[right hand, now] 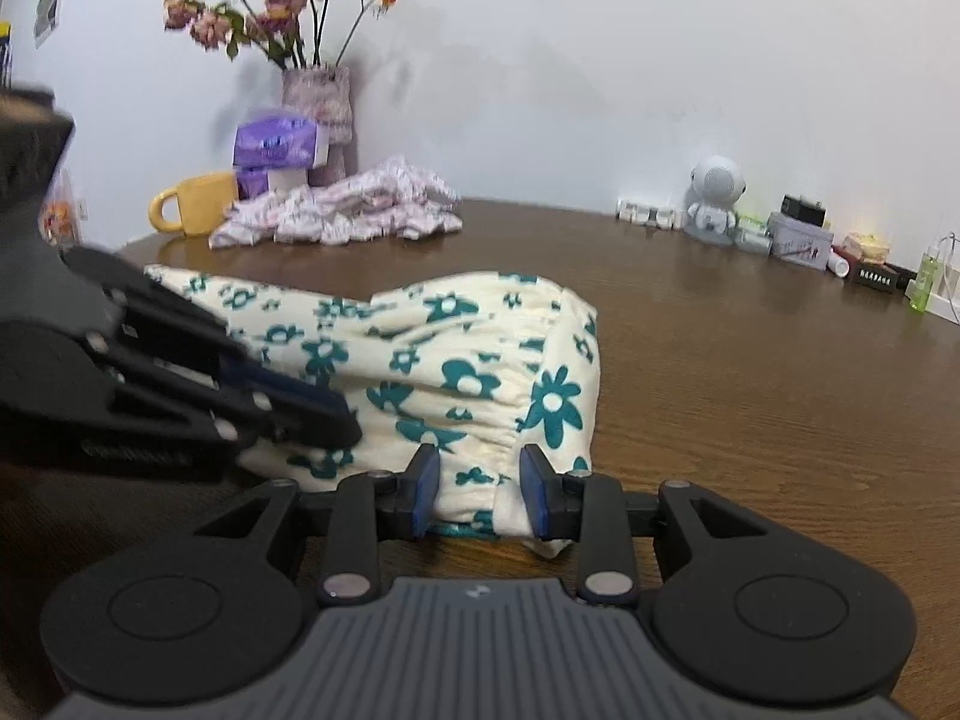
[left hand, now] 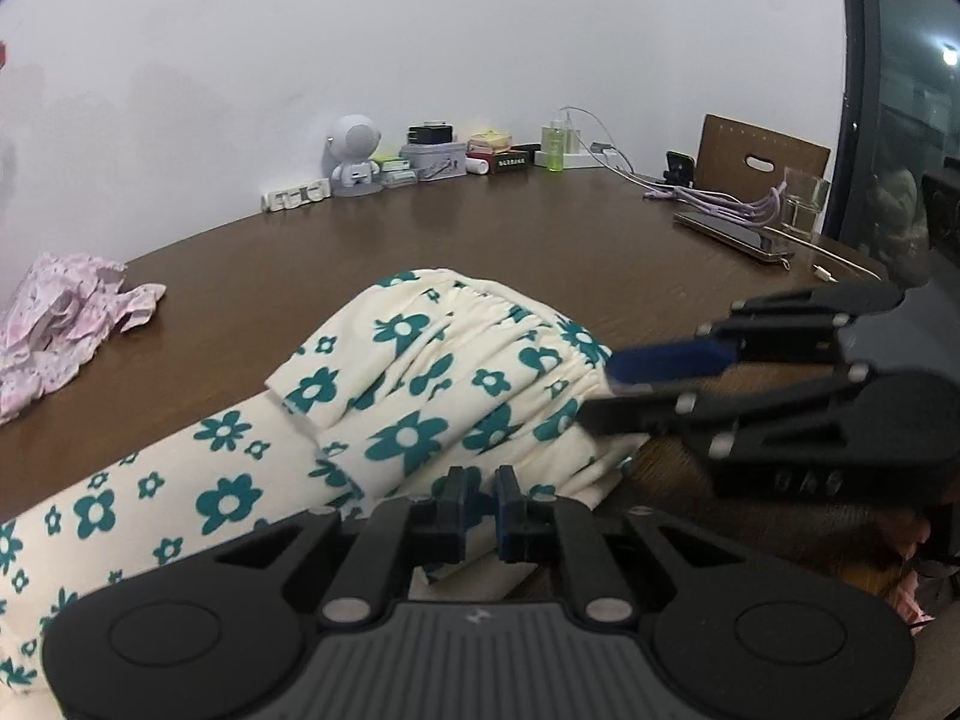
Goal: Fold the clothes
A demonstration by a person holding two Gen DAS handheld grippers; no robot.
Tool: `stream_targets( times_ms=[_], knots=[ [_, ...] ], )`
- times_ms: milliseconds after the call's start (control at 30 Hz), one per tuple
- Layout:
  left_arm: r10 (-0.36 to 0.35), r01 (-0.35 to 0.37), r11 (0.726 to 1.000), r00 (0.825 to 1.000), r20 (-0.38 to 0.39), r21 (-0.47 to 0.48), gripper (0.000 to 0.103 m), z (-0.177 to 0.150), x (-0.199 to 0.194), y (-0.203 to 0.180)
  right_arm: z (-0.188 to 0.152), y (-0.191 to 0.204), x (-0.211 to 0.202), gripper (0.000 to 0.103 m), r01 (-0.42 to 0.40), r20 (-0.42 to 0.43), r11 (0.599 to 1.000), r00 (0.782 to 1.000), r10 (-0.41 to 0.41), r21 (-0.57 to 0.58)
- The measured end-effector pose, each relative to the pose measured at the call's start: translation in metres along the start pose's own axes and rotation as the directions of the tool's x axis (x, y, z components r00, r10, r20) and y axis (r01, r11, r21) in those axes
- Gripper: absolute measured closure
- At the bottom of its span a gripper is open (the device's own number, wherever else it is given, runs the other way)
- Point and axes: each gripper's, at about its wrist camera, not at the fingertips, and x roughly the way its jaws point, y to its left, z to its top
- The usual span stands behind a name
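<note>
Your left gripper [left hand: 480, 510] sits nearest, its fingers drawn almost together on the near hem of the flowered trousers [left hand: 420, 396], with cloth pinched between the pads. Your right gripper [right hand: 479, 489] stands partly open, straddling the gathered waistband at the near right corner; whether it has the cloth pinched, I cannot tell. The trousers lie on the brown tabletop [right hand: 750, 372], the waist end bunched and doubled over on the right, one leg running flat away to the left. You look to be mid-fold with both near edges in reach. The next move calls for a firm hold on both corners and an even lift so the layers stay aligned. A pink garment [right hand: 348, 210] lies crumpled at the far left, well apart.
</note>
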Motion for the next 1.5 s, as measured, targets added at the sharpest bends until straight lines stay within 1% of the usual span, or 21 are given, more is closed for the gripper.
stream_targets(
  times_ms=[100,200,367,500,633,733,800,900,967,1033,1100,1167,1267,1367,1433,1500],
  knots=[
    [0.004,-0.004,1.0,1.0,0.005,-0.009,0.094,-0.002,-0.001,0.002,0.007,-0.003,-0.003,0.073,-0.002,0.038,1.0,0.999,0.001,0.022],
    [0.011,-0.011,1.0,1.0,0.008,-0.018,0.093,-0.004,-0.002,0.005,0.014,-0.007,0.003,0.073,0.016,0.053,1.0,0.998,-0.017,0.024],
    [0.033,-0.033,0.999,0.999,0.031,-0.02,0.093,-0.001,-0.012,0.008,0.019,-0.011,0.022,0.073,0.011,0.006,0.999,1.0,-0.011,0.042],
    [0.052,-0.051,0.999,0.997,0.059,-0.013,0.093,0.002,-0.023,0.01,0.019,-0.007,0.025,0.073,0.012,-0.011,1.0,1.0,-0.012,0.022],
    [0.049,-0.052,0.998,0.996,0.08,0.033,0.092,0.017,-0.016,0.003,0.018,-0.005,0.026,0.073,0.015,-0.022,1.0,1.0,-0.014,0.012],
    [0.023,-0.026,0.998,0.998,0.054,0.061,0.09,0.027,-0.001,-0.001,0.018,-0.003,0.027,0.073,0.021,-0.026,1.0,0.999,-0.021,0.006],
    [0.024,-0.026,0.996,0.999,0.029,0.081,0.09,0.03,0.01,-0.001,0.018,-0.003,0.026,0.073,0.022,-0.026,1.0,0.999,-0.022,0.006],
    [0.018,-0.017,0.995,1.0,-0.011,0.097,0.09,0.029,0.022,0.002,0.018,-0.003,0.027,0.073,0.023,-0.024,1.0,0.999,-0.023,0.006],
    [0.01,-0.007,0.995,1.0,-0.026,0.097,0.091,0.027,0.025,0.004,0.02,-0.006,0.024,0.072,0.015,-0.01,0.999,1.0,-0.015,0.03],
    [0.004,-0.001,0.997,1.0,-0.03,0.081,0.091,0.025,0.025,0.007,0.023,-0.012,0.02,0.073,0.009,0.013,0.998,1.0,-0.01,0.069],
    [-0.004,0.006,0.999,0.999,-0.032,0.05,0.091,0.022,0.025,0.011,0.027,-0.017,0.018,0.073,0.019,0.033,0.995,0.999,-0.022,0.097],
    [-0.006,0.007,1.0,0.999,-0.034,0.019,0.091,0.02,0.023,0.016,0.03,-0.02,0.023,0.073,0.033,0.026,0.994,0.999,-0.035,0.103],
    [0.009,-0.011,0.999,0.999,-0.04,-0.039,0.091,0.017,0.02,0.021,0.03,-0.02,0.034,0.073,0.037,-0.007,0.994,0.999,-0.037,0.1],
    [0.037,-0.041,0.993,0.999,-0.04,-0.109,0.095,0.017,0.013,0.026,0.029,-0.015,0.038,0.073,0.049,-0.018,0.996,0.999,-0.048,0.073],
    [0.053,-0.054,0.987,0.999,-0.013,-0.15,0.095,0.021,0.006,0.029,0.027,-0.014,0.039,0.073,0.051,-0.022,0.996,0.999,-0.05,0.068],
    [0.042,-0.033,0.981,0.998,0.042,-0.192,0.094,0.028,-0.001,0.03,0.026,-0.013,0.039,0.073,0.054,-0.023,0.996,0.998,-0.052,0.069]
  ],
)
